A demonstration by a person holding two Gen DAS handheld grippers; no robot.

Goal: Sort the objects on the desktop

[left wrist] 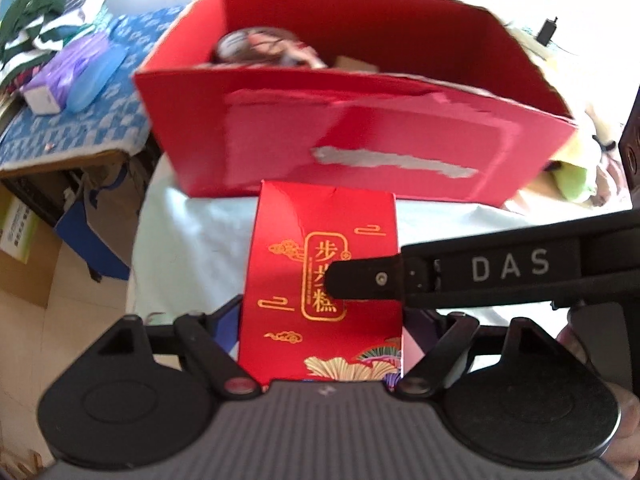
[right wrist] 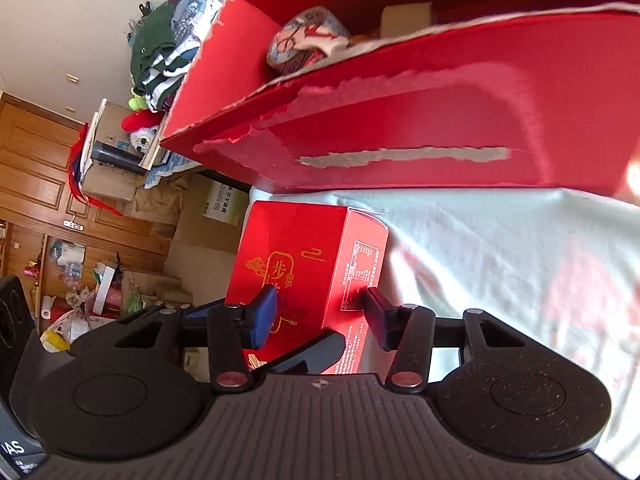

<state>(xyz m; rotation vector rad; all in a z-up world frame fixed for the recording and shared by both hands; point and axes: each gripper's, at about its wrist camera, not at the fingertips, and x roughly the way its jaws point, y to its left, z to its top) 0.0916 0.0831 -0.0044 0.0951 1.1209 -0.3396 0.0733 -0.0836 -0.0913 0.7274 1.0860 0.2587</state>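
My left gripper (left wrist: pixel 320 312) has its fingers closed on the sides of the small red carton (left wrist: pixel 324 280) with gold lettering, holding it upright just in front of the big red box (left wrist: pixel 360 152). My right gripper (right wrist: pixel 320 312) also has the small carton between its fingers (right wrist: pixel 264 314), the pads against its faces. The counter (right wrist: pixel 500 260) under us is covered in a pale mint cloth, wrinkled and sunlit. Inside the big torn-edged box lies a printed roll (right wrist: pixel 308 36). Off to one side stands a bed (left wrist: pixel 72 120) with a blue patterned cover and piled clothes (left wrist: pixel 48 8); cardboard boxes (right wrist: pixel 192 240) and wood-panelled doors (right wrist: pixel 36 168) fill the room behind.
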